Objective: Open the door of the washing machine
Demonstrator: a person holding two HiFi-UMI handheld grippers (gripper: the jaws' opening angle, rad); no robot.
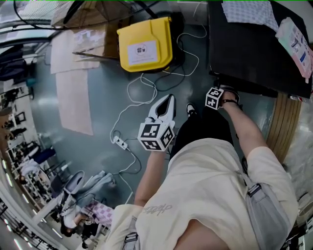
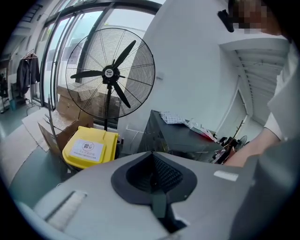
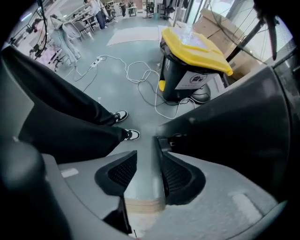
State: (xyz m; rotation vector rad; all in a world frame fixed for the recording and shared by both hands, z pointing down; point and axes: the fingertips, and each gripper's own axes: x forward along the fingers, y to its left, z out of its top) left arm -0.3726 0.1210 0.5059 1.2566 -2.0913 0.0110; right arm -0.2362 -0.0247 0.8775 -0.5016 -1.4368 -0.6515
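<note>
Closest in, the person is holding the left gripper (image 1: 170, 99) out over the floor (image 1: 93, 151), well to the left of the washing machine (image 1: 244, 53). Its jaws are pressed flat together with nothing between them, so it is taking no part in the work for now.

Just past it, the right gripper (image 3: 147, 147) is pointing straight down at the machine's near front corner. Its jaws are standing partly apart. A thin dark edge (image 3: 160, 161) of the machine is lying along one pad, while the other pad is showing a pale gap beside it. I cannot tell that anything is clamped yet.

The washing machine itself is sitting as a dark box with a patterned cloth (image 1: 247, 12) lying on its top, and the door appears to be still closed.

To the machine's left, a white cable (image 1: 132, 93) is trailing over the floor toward a yellow bin (image 1: 145, 44). A tall fan (image 2: 110, 72) is standing behind that.

By my reading, the step in hand is taking hold of the door's edge. The next move is likely calling for the jaws to close firmly on that edge before pulling along the door's swing, with the left gripper keeping clear.
</note>
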